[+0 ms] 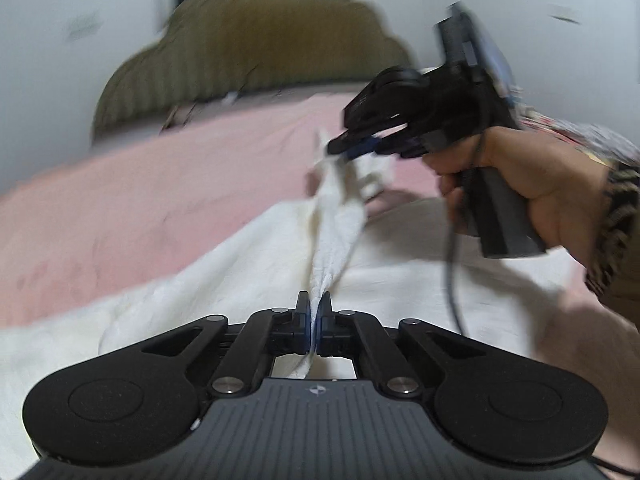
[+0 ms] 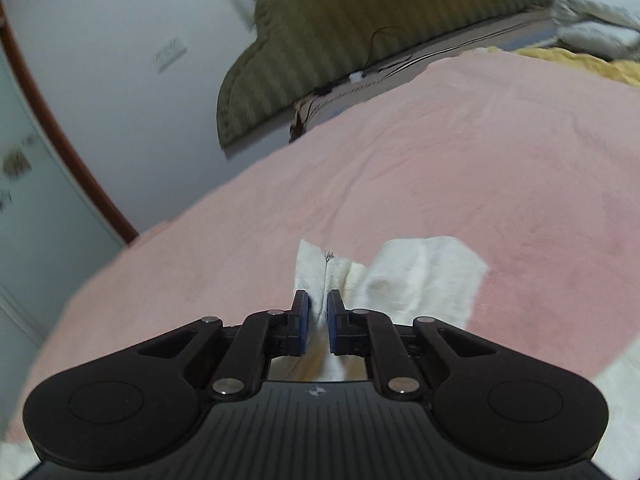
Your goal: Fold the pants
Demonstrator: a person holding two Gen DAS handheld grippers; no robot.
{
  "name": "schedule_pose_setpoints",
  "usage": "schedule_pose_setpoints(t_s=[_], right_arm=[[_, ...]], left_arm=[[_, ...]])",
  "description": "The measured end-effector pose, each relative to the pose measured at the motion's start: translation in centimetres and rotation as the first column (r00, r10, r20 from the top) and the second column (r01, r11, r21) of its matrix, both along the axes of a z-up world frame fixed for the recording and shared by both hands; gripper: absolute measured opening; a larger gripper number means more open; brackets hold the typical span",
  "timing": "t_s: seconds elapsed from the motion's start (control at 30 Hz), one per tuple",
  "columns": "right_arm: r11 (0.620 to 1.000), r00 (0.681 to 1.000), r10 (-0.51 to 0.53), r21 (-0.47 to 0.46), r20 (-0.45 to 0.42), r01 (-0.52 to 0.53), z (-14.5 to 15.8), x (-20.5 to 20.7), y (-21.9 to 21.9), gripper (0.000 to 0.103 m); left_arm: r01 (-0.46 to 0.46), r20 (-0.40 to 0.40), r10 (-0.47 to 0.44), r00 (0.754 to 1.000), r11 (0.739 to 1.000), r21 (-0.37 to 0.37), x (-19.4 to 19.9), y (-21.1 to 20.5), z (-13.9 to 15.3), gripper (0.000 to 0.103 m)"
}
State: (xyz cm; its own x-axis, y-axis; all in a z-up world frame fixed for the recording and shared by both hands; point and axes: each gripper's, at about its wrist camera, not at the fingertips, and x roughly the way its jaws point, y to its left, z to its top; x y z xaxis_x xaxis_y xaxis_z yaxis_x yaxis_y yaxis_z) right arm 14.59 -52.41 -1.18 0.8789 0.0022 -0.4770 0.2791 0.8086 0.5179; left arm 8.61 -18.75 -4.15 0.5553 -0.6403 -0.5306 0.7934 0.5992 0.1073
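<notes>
White pants (image 1: 400,280) lie on a pink bedspread (image 1: 160,184). My left gripper (image 1: 315,312) is shut on an edge of the pants, and the cloth runs taut from it up to my right gripper (image 1: 348,151), which is held in a hand at the upper right. In the right wrist view my right gripper (image 2: 317,312) is shut on a bunched white edge of the pants (image 2: 420,280), lifted above the bedspread (image 2: 440,160).
An olive striped headboard (image 2: 360,28) stands at the far end of the bed. White and yellow bedding (image 2: 596,16) lies at the far right. A white wall and a door with a brown frame (image 2: 60,132) are to the left.
</notes>
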Motion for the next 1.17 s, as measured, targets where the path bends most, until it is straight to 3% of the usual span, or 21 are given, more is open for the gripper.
schedule_pose_setpoints(t_s=[0.1,0.27,0.37,0.4,0.43,0.5,0.67,0.73,0.77,0.8,0.87,0.93,1.03,1.07,1.17], right_arm=[[0.998,1.000,-0.015,0.062,0.021,0.014,-0.2,-3.2,-1.8,0.010],[0.982,1.000,0.013,0.188,0.026,-0.018,-1.5,-4.4,-3.9,0.013],[0.979,1.000,0.029,0.202,0.007,-0.029,-1.9,-3.0,-3.7,0.026],[0.981,0.999,0.039,0.189,0.000,-0.039,-1.8,-2.4,-3.3,0.038],[0.984,0.999,0.050,0.169,-0.004,-0.049,-1.7,-1.9,-2.9,0.058],[0.992,0.998,0.065,0.106,-0.016,-0.063,-1.0,-0.8,-1.6,0.079],[0.982,0.976,0.055,-0.165,-0.210,-0.091,0.4,3.4,2.5,0.079],[0.928,0.957,0.057,-0.338,-0.284,-0.155,0.5,4.9,4.9,0.079],[0.881,0.945,0.049,-0.432,-0.324,-0.194,0.2,5.6,6.3,0.079],[0.839,0.934,0.056,-0.491,-0.352,-0.235,-0.2,6.1,7.4,0.078],[0.803,0.926,0.079,-0.526,-0.370,-0.279,-0.9,6.4,8.0,0.061],[0.852,0.938,0.082,-0.465,-0.336,-0.241,-0.6,6.1,6.9,0.023],[0.952,0.974,0.081,-0.272,-0.213,-0.139,0.3,3.8,3.4,0.009],[0.979,0.985,0.065,-0.179,-0.159,-0.093,0.6,2.7,1.8,0.009],[0.998,1.000,-0.007,0.063,-0.001,0.007,0.6,-1.5,-2.1,0.007]], left_arm=[[0.066,0.069,-0.070,0.995,0.996,0.056,-2.4,-0.7,-0.5,0.002],[0.047,0.022,-0.049,0.999,0.994,0.097,-2.0,-1.7,-2.1,0.002],[0.039,-0.012,-0.038,0.999,0.996,0.085,-0.9,-1.7,-1.7,0.004],[0.038,-0.018,-0.036,0.999,0.996,0.084,-0.5,-1.7,-1.8,0.004],[0.038,-0.014,-0.037,0.999,0.996,0.087,-0.6,-1.7,-1.9,0.005],[0.039,0.013,-0.041,0.999,0.994,0.098,-1.2,-1.6,-2.2,0.014],[0.042,0.060,-0.050,0.997,0.992,0.119,-2.4,-2.0,-2.7,0.014],[0.043,0.053,-0.049,0.997,0.992,0.115,-2.2,-1.9,-2.7,0.013],[0.044,0.047,-0.049,0.998,0.993,0.113,-2.1,-1.8,-2.7,0.013],[0.043,0.044,-0.048,0.998,0.993,0.109,-2.0,-1.8,-2.6,0.013],[0.046,0.035,-0.050,0.998,0.994,0.101,-2.2,-1.6,-2.5,0.014],[0.048,0.026,-0.050,0.998,0.994,0.095,-2.1,-1.4,-2.3,0.015],[0.040,0.003,-0.040,0.999,0.996,0.074,-1.8,-1.2,-2.1,0.016],[0.031,-0.006,-0.031,1.000,0.997,0.066,-1.7,-1.0,-2.0,0.007],[0.004,-0.021,-0.004,1.000,0.999,0.037,-1.4,-0.7,-1.5,0.004]])
